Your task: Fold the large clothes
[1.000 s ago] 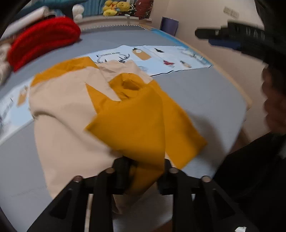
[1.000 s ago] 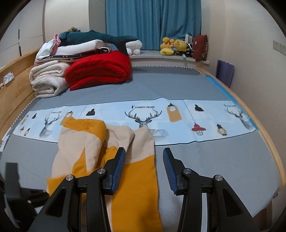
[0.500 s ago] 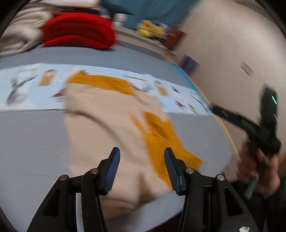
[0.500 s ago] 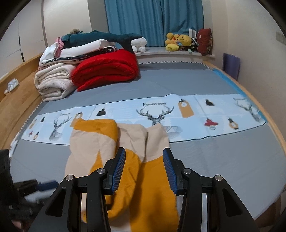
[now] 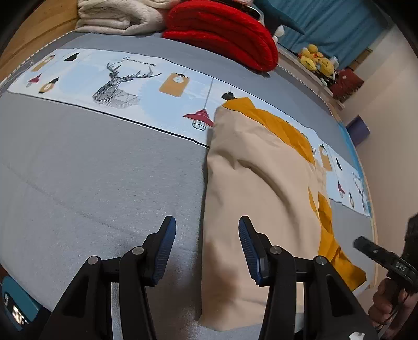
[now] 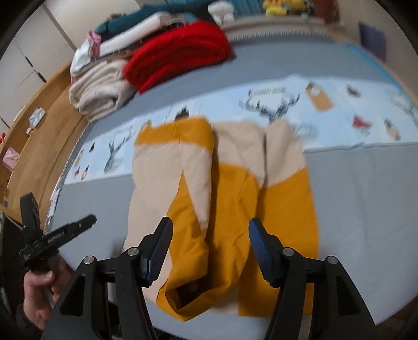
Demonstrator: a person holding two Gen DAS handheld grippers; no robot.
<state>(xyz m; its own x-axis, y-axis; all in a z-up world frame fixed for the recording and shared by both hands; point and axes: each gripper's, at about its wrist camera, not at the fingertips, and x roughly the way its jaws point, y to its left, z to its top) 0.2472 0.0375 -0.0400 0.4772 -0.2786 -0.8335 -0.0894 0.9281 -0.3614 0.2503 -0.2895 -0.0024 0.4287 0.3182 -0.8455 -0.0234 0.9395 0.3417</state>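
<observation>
With both sleeves folded inward, the released left claw [image 5: 206, 245] and right claw [image 6: 210, 247], jaws just widened, next grasp the jacket [image 6: 222, 204] hem at 6 o'clock.

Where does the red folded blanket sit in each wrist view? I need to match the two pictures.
Left wrist: red folded blanket at top centre, beyond the printed deer strip, right of the cream folded blankets.
Right wrist: red folded blanket at upper left of centre, blurred, again right of the cream pile.
Shared landmark: the beige and mustard garment on the grey bed.
</observation>
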